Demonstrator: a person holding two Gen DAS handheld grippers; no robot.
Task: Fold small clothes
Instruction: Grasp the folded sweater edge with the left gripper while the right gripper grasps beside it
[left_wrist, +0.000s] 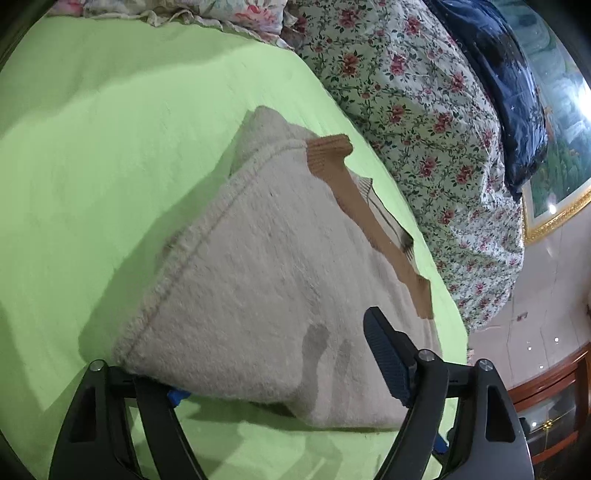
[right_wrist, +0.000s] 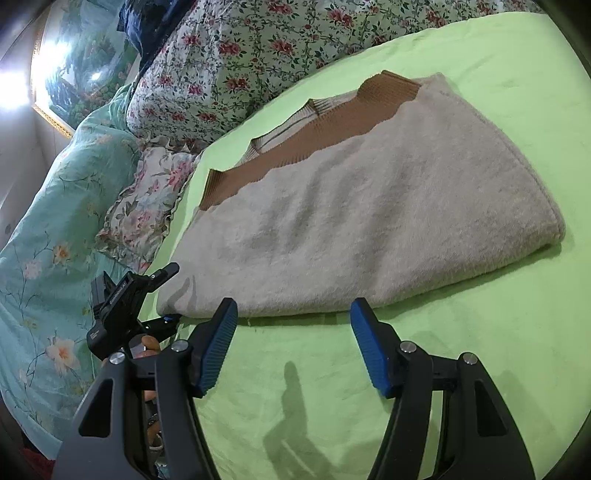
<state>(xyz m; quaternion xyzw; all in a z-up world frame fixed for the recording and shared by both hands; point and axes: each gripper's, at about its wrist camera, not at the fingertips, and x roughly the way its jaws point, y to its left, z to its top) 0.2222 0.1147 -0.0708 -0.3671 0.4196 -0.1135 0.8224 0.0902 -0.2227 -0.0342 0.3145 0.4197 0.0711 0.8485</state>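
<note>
- Right claw (right_wrist: 293, 343): spread wide and empty, hovering over bare green bed sheet (right_wrist: 480, 332). Both blue pads (right_wrist: 218, 347) are clear of any fabric.
- Left claw (left_wrist: 266, 373): its fingers straddle the near-left corner of the sweater (left_wrist: 258, 258). One pad lies above the cloth and the other shows only as a blue sliver beneath the edge. The gap looks wide, but whether the jaws are pressing the cloth cannot be told.
- Same left claw (right_wrist: 162, 295) in the right wrist view: it sits at the sweater's left corner, one finger above the cloth edge and one at sheet level.
- Sweater (right_wrist: 369, 221), position: it lies flat on the sheet just ahead of the right claw, its near folded edge close to the pad tips but apart from them.
- Long axis: it runs across the right claw's line of sight, from the left corner up toward the far right.
- Brown ribbed band (right_wrist: 314, 136): it borders the far side, away from both claws.
- Nearer claw: the left one is already at the cloth. Judged from this, the right one must advance forward to reach the near edge before any fold is made.
- Floral quilt (right_wrist: 229, 74): it is piled beyond the sweater's far side and not touching it.
</note>
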